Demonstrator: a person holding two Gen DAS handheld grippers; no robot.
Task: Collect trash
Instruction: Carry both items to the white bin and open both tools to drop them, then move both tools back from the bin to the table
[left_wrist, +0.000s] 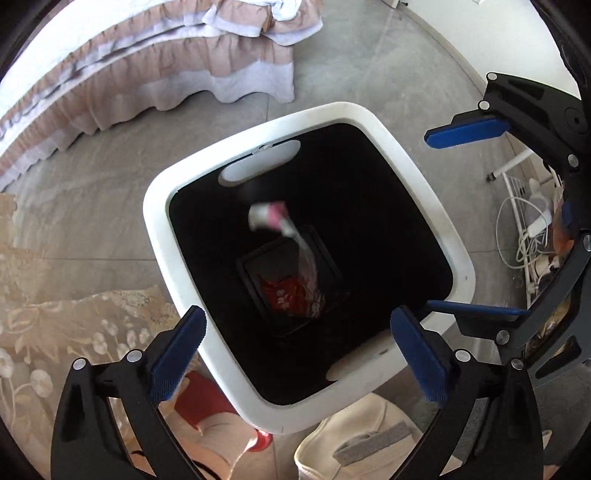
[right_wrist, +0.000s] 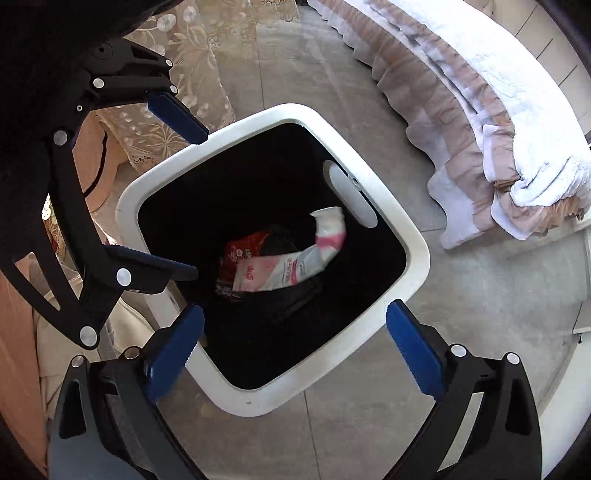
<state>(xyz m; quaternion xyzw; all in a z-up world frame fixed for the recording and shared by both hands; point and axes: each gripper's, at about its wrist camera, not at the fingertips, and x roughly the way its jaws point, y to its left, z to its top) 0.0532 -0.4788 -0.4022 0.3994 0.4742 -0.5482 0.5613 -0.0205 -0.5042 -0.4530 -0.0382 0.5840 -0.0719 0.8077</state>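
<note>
The white square plastic bin (left_wrist: 373, 122) with its black liner stands on the grey tiled floor (left_wrist: 351, 55) beside the bed. A pink-and-white crumpled wrapper (right_wrist: 295, 262) lies inside over a red packet (right_wrist: 242, 251). The left gripper (left_wrist: 297, 354) and right gripper (right_wrist: 293, 350) hover above, both spread wide and empty — best to keep each centred over the mouth so nothing catches the rim.

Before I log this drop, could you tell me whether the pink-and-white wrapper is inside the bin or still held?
Inside: the pink-and-white wrapper lies within the white-rimmed bin, clear of both wide-open grippers.
</note>
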